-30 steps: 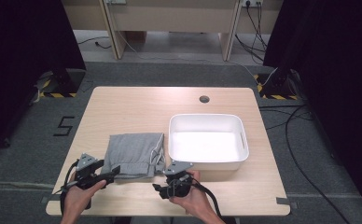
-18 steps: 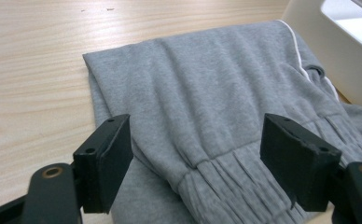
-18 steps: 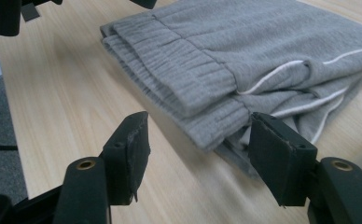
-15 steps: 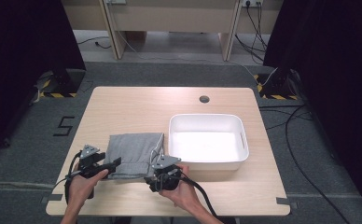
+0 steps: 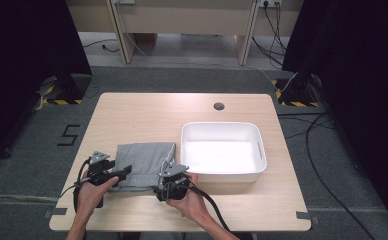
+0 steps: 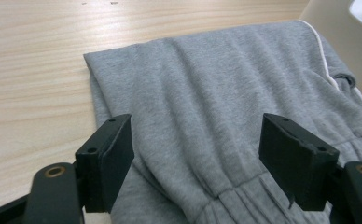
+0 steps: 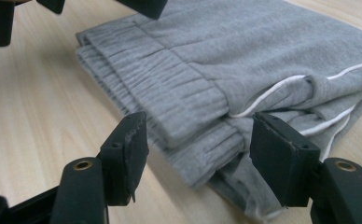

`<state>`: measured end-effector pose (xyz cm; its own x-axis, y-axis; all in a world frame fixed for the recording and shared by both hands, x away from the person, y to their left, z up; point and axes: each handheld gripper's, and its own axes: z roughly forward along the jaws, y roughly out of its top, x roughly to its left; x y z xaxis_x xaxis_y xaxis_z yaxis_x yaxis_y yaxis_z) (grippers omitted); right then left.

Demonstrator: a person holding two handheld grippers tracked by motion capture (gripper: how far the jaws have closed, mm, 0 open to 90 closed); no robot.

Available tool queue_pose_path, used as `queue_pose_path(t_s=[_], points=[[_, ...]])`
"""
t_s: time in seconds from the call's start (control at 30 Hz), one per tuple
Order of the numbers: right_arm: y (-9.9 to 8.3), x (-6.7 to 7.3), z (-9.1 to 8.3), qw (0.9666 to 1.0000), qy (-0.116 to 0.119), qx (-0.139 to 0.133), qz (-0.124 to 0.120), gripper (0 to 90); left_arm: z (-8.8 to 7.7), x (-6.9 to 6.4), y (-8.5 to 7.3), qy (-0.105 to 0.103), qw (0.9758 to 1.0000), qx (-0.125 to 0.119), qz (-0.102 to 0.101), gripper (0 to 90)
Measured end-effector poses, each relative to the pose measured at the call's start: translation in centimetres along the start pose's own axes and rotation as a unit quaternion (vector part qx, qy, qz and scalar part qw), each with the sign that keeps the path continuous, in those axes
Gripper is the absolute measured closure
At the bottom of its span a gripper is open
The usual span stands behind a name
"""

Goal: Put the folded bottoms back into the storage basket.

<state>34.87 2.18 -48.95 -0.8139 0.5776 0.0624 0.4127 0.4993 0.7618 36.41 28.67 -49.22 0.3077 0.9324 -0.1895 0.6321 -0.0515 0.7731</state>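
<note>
1. The left gripper [image 5: 124,172] has moved in from the table's near left toward the folded grey shorts [image 5: 143,159]; its open jaws now straddle their near left corner.
2. The right gripper [image 5: 158,190] has shifted left along the near edge to the shorts' waistband corner, jaws open around it.

A light wooden table [image 5: 132,115] stands on grey carpet [image 5: 362,190], dark curtains [image 5: 27,45] around.

Folded garment [image 5: 144,159] on table [image 5: 132,115], left of tub [image 5: 222,172]
</note>
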Motion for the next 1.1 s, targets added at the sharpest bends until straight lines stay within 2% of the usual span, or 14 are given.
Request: queue_pose_path(t_s=[0.07, 0.2, 0.33, 0.47, 0.57, 0.73, 0.83, 0.93, 1.03, 1.1], points=[[0.1, -0.2, 0.4, 1.0000, -0.002, -0.003, 0.000, 37.3, 0.5, -0.1, -0.2, 0.004, 1.0000, 0.008, 0.004, 25.6], [-0.1, -0.2, 1.6, 0.9998, -0.008, 0.016, -0.001, 33.7, 1.3, -0.2, -1.1, 0.015, 0.9994, 0.027, 0.012, 25.6], [-0.7, -0.2, 2.1, 0.9996, -0.012, 0.025, -0.004, 33.4, 1.5, -0.3, -1.6, 0.017, 0.9994, 0.028, 0.005, 26.5], [-1.0, 0.0, 2.4, 0.9992, -0.018, 0.034, -0.014, 31.6, 1.6, -0.4, -2.0, 0.025, 0.9991, 0.032, 0.010, 26.5], [-1.2, 0.2, 2.1, 0.9993, -0.007, 0.034, -0.011, 31.7, 1.3, -0.7, -2.2, 0.026, 0.9988, 0.038, 0.015, 26.5], [-2.0, 1.0, 1.2, 0.9990, 0.015, 0.038, -0.017, 31.8, 0.0, -1.3, -3.4, 0.023, 0.9987, 0.040, 0.023, 26.5], [-2.4, 1.5, 0.4, 0.9983, 0.038, 0.044, -0.009, 32.5, -0.9, -1.6, -4.3, 0.017, 0.9988, 0.038, 0.025, 26.5], [-2.7, 2.0, -0.7, 0.9965, 0.063, 0.052, -0.016, 32.8, -1.7, -2.0, -4.9, 0.012, 0.9985, 0.043, 0.031, 26.5], [-2.5, 1.9, -2.7, 0.9973, 0.068, 0.028, -0.010, 33.8, -2.6, -2.3, -5.6, 0.009, 0.9982, 0.049, 0.034, 26.5], [-2.2, 1.5, -4.2, 0.9983, 0.057, 0.010, -0.001, 33.8, -3.0, -2.4, -6.0, 0.005, 0.9981, 0.049, 0.037, 26.5]])
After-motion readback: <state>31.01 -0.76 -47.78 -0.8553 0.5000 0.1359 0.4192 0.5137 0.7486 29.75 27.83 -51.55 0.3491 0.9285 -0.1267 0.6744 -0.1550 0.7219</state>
